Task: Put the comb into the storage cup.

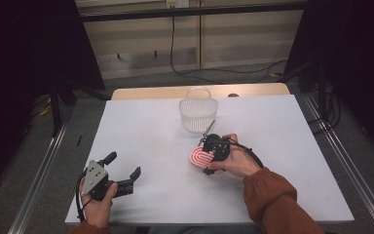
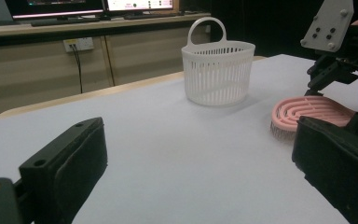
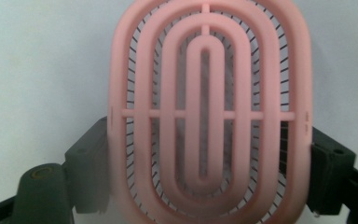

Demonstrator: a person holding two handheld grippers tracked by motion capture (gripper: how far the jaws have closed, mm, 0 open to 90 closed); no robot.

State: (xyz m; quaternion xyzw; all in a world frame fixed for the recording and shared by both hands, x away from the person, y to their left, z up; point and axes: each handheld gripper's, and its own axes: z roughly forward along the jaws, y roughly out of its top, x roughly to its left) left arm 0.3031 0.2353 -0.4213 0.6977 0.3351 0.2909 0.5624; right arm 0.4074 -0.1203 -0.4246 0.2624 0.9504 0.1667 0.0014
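Note:
A pink oval brush (image 1: pixel 196 157) lies bristles down on the white table (image 1: pixel 146 131), right of centre. My right gripper (image 1: pixel 203 157) points down over it, and in the right gripper view its jaws press on both long edges of the brush (image 3: pixel 209 112). My left gripper (image 1: pixel 124 164) rests near the front left of the table, open, with bare table between its jaws (image 2: pixel 200 154). In the left gripper view the brush (image 2: pixel 312 109) sits off to the right, under the other gripper.
A white slatted basket (image 1: pixel 198 114) with a handle stands upright behind the brush, toward the table's far edge; the left gripper view has the basket (image 2: pixel 218 74) ahead. Beyond the white sheet runs a wooden strip (image 1: pixel 151 91).

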